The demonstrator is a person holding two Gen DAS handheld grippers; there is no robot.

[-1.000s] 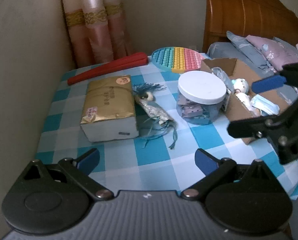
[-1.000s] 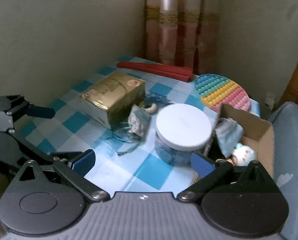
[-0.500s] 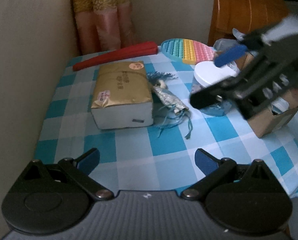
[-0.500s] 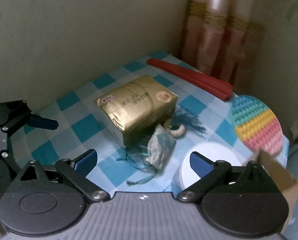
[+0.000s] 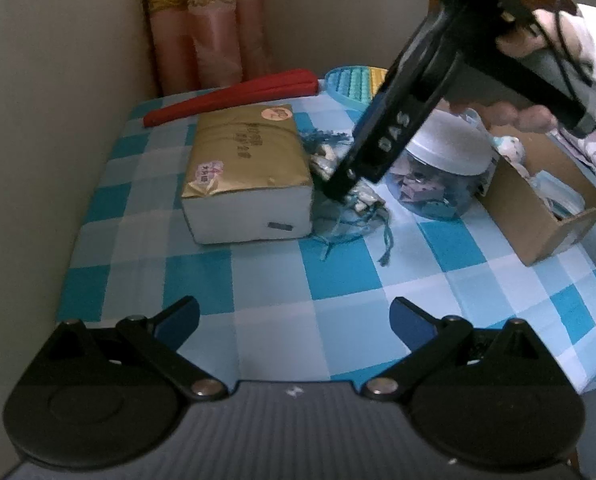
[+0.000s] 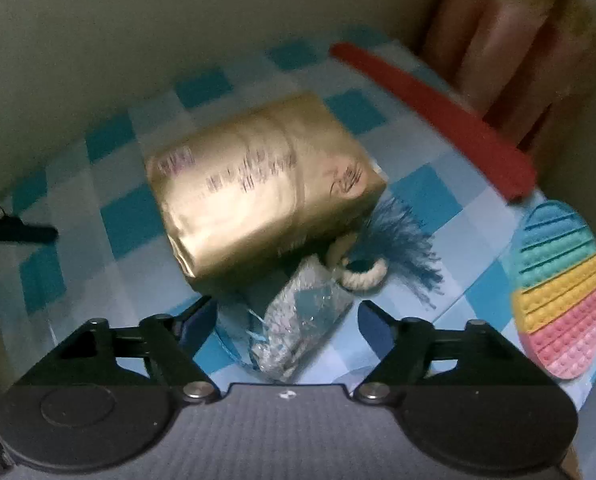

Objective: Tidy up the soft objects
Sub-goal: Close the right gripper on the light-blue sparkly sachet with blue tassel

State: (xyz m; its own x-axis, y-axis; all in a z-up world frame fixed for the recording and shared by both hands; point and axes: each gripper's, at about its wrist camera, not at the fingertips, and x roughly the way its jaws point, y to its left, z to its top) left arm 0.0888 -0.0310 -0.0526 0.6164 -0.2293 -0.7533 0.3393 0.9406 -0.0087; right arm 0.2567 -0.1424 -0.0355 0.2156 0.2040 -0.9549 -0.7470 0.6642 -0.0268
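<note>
Item one: your right claw (image 6: 286, 316) points steeply down over the crinkly clear packet (image 6: 301, 320) with blue tassel cords. Its jaws have just been closing and now stand part-way apart with the packet between them; the pads do not visibly press on it. From the left wrist view the same claw (image 5: 337, 196) has a fingertip down at the packet (image 5: 361, 200), right against the gold pack's end.

Item two: your left claw (image 5: 294, 316) hovers over the near edge of the bench (image 5: 337, 272), jaws wide apart, nothing between them.

Item three: gold-wrapped tissue pack (image 5: 246, 160), lying flat on the blue-and-white check cloth, just beside the packet.

Item four: small woven ring (image 6: 363, 274) with a blue fringe, touching the packet's far end.

Item five: clear jar (image 5: 445, 172) with a white lid, on the other side of the packet from the pack, partly hidden by your right claw.

Item six: open cardboard box (image 5: 537, 216) beside the jar, holding a blue face mask and a small plush figure.

Item seven: red folded fan (image 5: 234, 96) along the far edge, and a rainbow pop-bubble mat (image 6: 561, 296) at the far corner.
</note>
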